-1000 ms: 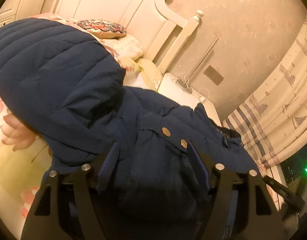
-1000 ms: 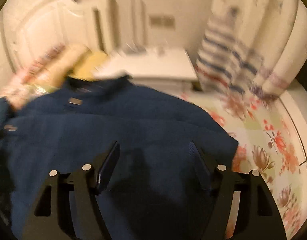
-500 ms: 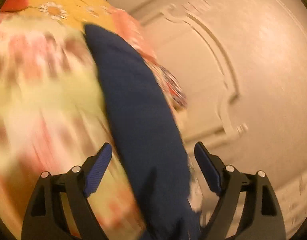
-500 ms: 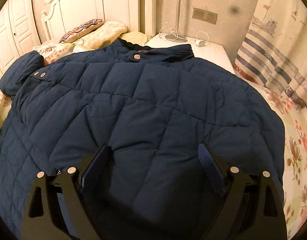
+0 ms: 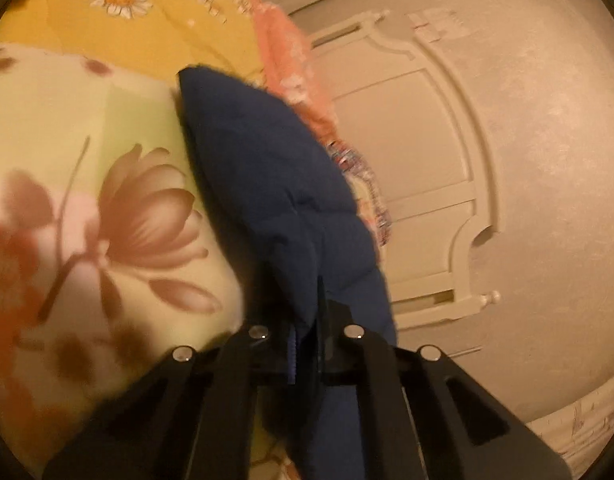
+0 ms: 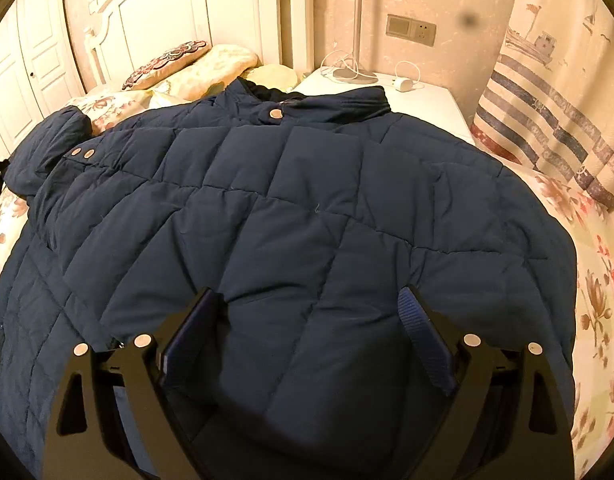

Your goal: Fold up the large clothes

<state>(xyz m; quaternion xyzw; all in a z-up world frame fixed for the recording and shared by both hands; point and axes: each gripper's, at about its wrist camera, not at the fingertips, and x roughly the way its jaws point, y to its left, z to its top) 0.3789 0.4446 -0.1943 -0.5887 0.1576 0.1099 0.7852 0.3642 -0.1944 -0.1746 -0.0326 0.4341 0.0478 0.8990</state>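
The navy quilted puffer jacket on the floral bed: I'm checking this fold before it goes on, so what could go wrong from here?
1. The left gripper is shut on only a thin edge of the navy quilted puffer jacket; the slick padded fabric may slip out when pulled.
2. The right gripper is opening over the jacket's bulk, so nothing pins it; it may drag across the floral bedsheet rather than fold.
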